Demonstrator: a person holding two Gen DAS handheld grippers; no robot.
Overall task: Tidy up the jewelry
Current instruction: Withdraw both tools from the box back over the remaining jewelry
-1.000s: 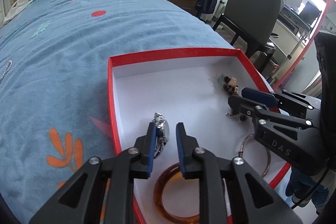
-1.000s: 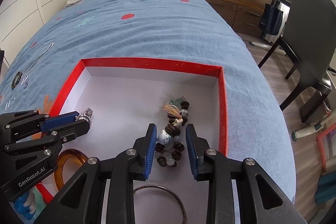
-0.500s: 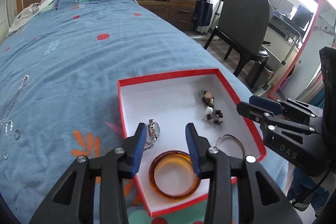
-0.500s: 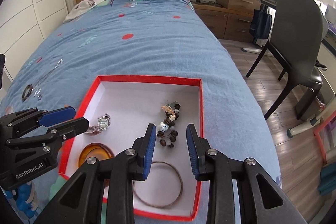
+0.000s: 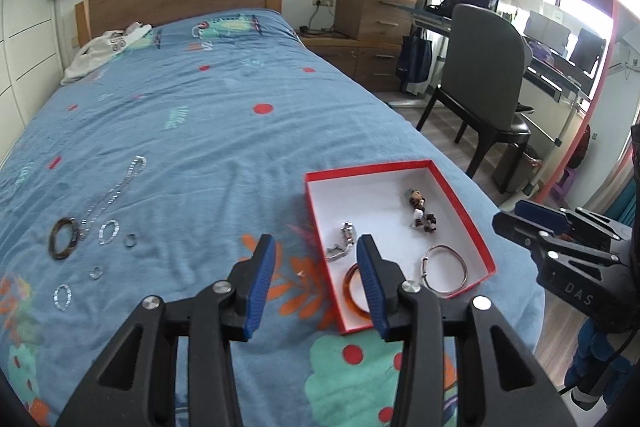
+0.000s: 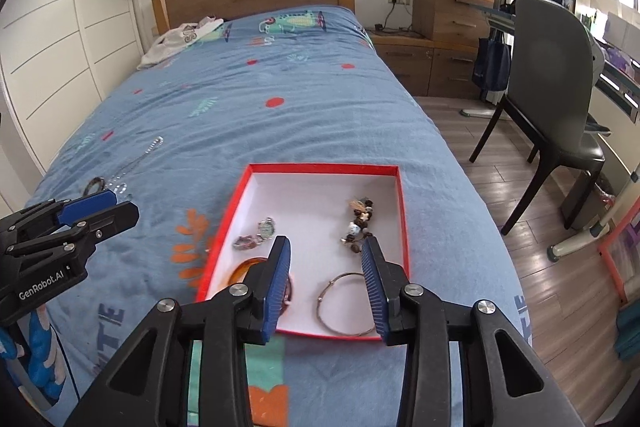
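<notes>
Both grippers wide open, empty, held above the bed near the red box.

Left gripper (image 5: 316,259) and right gripper (image 6: 326,263): jaws spread wide, nothing held. Red box (image 6: 320,169) sits on blue bedspread (image 5: 224,131), near right edge. Inside it: silver watch (image 5: 343,243) on left, beaded bracelet (image 5: 422,211) far right, amber bangle (image 5: 354,293) near left, thin metal bangle (image 6: 346,303) near right, all apart. Loose on the bedspread well left of box: dark ring bangle (image 5: 63,239), silver chain (image 5: 116,193), several small silver rings (image 5: 109,231).
</notes>
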